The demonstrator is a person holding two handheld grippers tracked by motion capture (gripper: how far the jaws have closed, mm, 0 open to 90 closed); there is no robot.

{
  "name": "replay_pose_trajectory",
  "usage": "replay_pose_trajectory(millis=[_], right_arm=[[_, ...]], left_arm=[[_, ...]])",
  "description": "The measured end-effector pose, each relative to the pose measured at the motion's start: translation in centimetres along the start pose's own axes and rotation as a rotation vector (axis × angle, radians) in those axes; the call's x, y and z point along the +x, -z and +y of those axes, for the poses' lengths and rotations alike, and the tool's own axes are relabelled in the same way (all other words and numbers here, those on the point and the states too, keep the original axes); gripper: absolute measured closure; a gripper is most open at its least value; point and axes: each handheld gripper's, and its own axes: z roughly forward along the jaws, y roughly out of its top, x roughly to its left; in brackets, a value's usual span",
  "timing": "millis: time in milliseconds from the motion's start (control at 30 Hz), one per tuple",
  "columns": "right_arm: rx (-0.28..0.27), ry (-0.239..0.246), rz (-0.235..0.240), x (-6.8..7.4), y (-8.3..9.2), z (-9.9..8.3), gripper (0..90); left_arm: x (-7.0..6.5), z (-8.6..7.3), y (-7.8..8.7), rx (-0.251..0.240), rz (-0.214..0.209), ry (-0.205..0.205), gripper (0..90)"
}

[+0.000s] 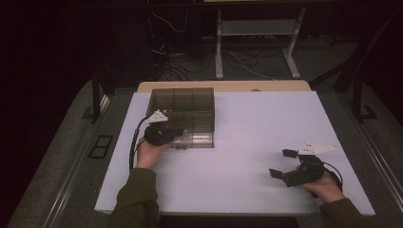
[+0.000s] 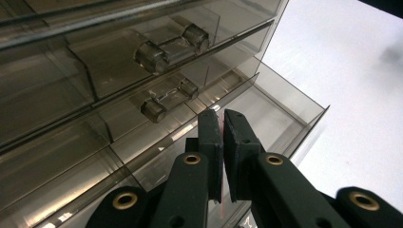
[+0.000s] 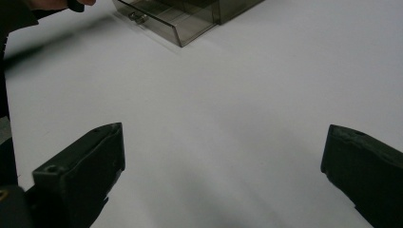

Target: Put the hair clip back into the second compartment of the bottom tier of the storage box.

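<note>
Table [image 1: 247,142]: white top, wooden edge showing along the far side. 1 item stands directly on it: a smoky clear drawer unit [image 1: 183,107], placed left of centre toward the far edge. Its bottom drawer [image 1: 197,140] is pulled out toward the near side.

Two grippers over a white counter, one at a smoked drawer box

Left of centre, the left gripper [image 1: 172,136] sat against the front of the clear grey drawer box [image 1: 183,105], whose bottom drawer [image 1: 197,139] stood pulled out toward the lower edge of the frame. At lower right, well apart, the right gripper [image 1: 280,164] rested over the bare counter [image 1: 228,171] with its jaws spread wide, pointing left.
</note>
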Motion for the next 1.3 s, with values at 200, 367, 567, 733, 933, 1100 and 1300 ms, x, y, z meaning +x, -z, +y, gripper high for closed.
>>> replay_pose_trajectory(millis=[200,367,567,733,933,1100,1300], right_arm=[[0.0,0.001,0.001,0.0,0.0,0.0,0.2],[0.0,0.001,0.001,0.0,0.0,0.0,0.2],[0.001,0.002,0.001,0.0,0.0,0.0,0.2],[0.001,0.0,0.001,0.0,0.0,0.0,0.2],[-0.001,0.002,0.001,0.0,0.0,0.0,0.2],[-0.001,0.001,0.002,0.0,0.0,0.0,0.2],[0.0,0.001,0.004,0.0,0.0,0.0,0.2]], left_arm=[[0.0,-0.2,-0.5,0.012,-0.003,0.003,85.1],[0.0,-0.3,-0.9,0.034,-0.004,0.002,85.0],[0.1,-0.6,-1.3,0.053,-0.007,0.011,84.7],[0.1,-0.7,-1.4,0.059,-0.009,0.012,84.5],[0.1,-0.7,-1.5,0.056,-0.004,0.011,82.4],[0.1,-0.6,-1.4,0.053,-0.003,0.01,80.3],[0.0,-0.4,-1.1,0.035,-0.006,0.01,76.4]])
